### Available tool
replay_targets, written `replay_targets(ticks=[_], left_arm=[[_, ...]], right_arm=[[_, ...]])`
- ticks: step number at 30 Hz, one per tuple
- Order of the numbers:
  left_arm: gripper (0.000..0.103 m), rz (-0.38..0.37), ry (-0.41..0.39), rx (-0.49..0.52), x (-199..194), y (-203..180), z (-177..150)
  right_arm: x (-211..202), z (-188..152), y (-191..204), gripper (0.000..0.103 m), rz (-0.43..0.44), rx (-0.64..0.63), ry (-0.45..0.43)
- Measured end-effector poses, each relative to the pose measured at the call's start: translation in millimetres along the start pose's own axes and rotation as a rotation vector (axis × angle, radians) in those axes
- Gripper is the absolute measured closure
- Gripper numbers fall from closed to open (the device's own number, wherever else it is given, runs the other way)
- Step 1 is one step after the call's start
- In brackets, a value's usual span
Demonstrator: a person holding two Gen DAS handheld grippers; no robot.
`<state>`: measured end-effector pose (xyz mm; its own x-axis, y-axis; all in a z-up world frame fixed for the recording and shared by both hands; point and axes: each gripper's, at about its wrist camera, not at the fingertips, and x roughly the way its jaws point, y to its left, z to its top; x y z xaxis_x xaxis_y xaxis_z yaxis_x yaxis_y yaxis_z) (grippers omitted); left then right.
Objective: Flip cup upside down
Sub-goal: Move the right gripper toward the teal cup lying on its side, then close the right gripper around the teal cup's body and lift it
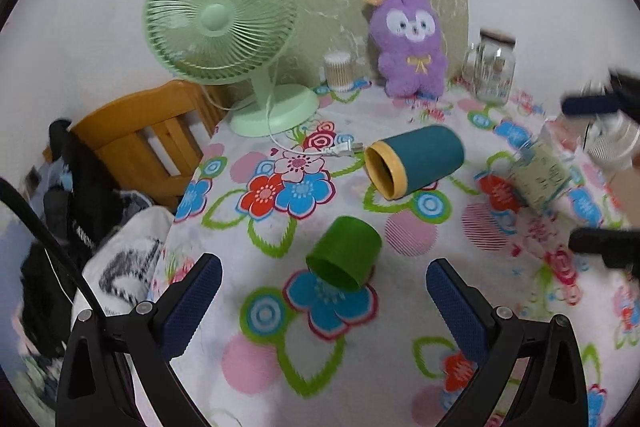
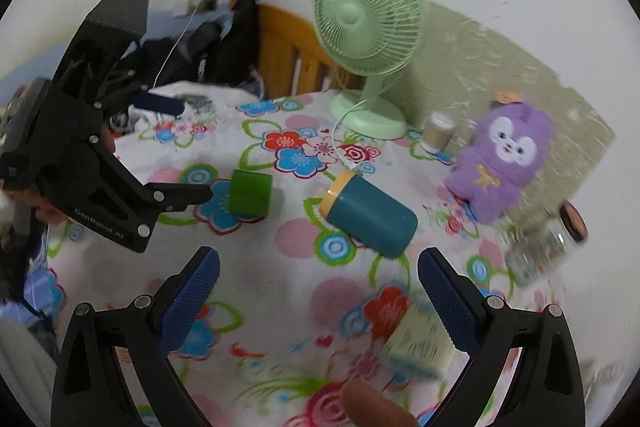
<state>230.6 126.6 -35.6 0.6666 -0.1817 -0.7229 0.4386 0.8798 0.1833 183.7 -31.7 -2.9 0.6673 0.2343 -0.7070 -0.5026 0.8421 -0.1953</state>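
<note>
Cup: green cup [image 1: 345, 251] on its side, table [image 1: 400, 347].
Left tool [image 1: 324, 291]: spread, empty, approaching.
Next: close on cup, invert.

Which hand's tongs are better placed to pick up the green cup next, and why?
Left. The left tongs are open and the green cup lies on its side right between and just ahead of their tips. The right tongs are open too, but face the teal cup and the pale patterned cup.

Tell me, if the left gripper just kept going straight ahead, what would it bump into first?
Most likely the green cup, lying on its side on the flowered tablecloth just ahead of the open left gripper; depth is hard to judge.
</note>
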Motion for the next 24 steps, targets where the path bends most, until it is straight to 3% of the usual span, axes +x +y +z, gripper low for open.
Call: replay_targets(ticks=[11,15,20,24], left_arm=[[0.000,-0.029,0.138,0.170,73,-20,49],[0.000,-0.048,0.194,0.175,93,-18,56],[0.000,-0.038,0.236,0.142,111,-9,57],[0.000,-0.027,0.245,0.138,117,-4,55]], right_arm=[[99,39,-54,0.003,0.192,-0.262,0.229],[125,46,-58,0.003,0.289,-0.401,0.291],[155,52,-66,0.004,0.368,-0.472,0.372],[176,48,-66,0.015,0.423,-0.507,0.423]])
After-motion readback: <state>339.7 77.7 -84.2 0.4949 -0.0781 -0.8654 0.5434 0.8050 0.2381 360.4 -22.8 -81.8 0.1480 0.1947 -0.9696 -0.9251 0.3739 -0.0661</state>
